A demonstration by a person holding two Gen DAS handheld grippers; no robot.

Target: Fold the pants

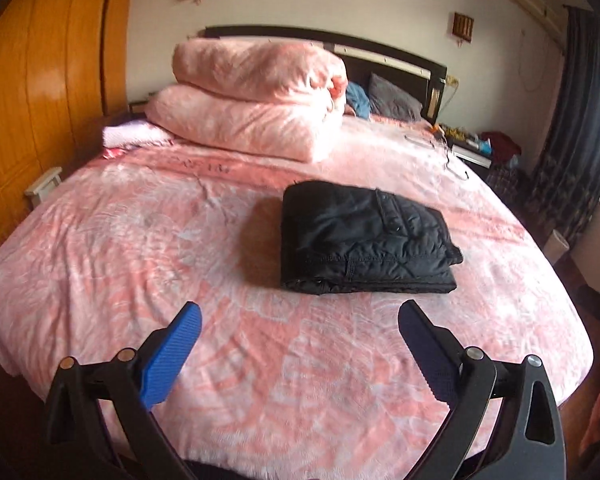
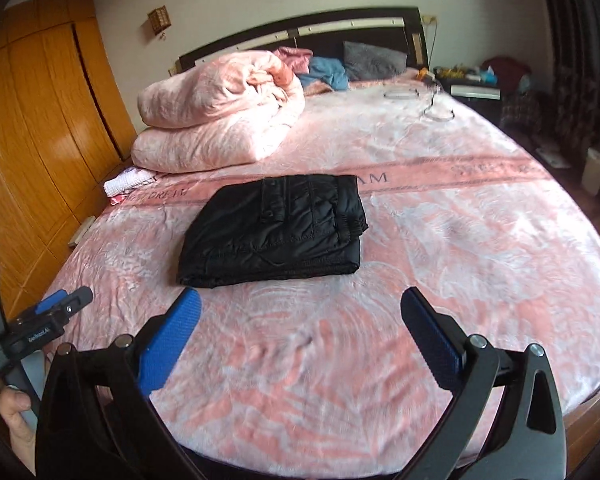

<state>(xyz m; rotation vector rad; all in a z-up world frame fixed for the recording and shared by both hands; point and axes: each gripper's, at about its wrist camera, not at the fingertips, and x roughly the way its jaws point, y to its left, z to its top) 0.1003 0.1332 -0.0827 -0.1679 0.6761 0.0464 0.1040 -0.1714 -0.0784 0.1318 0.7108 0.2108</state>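
Both tools hang back over the near edge of the bed, and the black quilted pants [image 1: 366, 236], folded into a thick rectangular bundle, lie ahead of them in the middle of the pink patterned bedspread [image 1: 140, 248], touched by neither. In the left wrist view the bundle sits right of centre, above and beyond the left gripper [image 1: 298, 318], whose blue-padded jaws are spread wide with nothing between them. In the right wrist view the bundle sits left of centre, and the right gripper [image 2: 300, 304] is just as wide apart and just as empty; the left tool shows at that frame's lower left edge. So the pants lie between the two lines of sight, about equally near to each, perhaps a touch closer to the right one. The bundle's long side runs roughly across both frames, its stacked edges facing the grippers and the waistband with its button tab on top toward the right. It looks puffy, layered and fairly square, with one corner sticking out at the right. Judging from this, the folding looks done or nearly so. Folded pink quilts [image 1: 252, 104] are stacked in the upper left, well apart.
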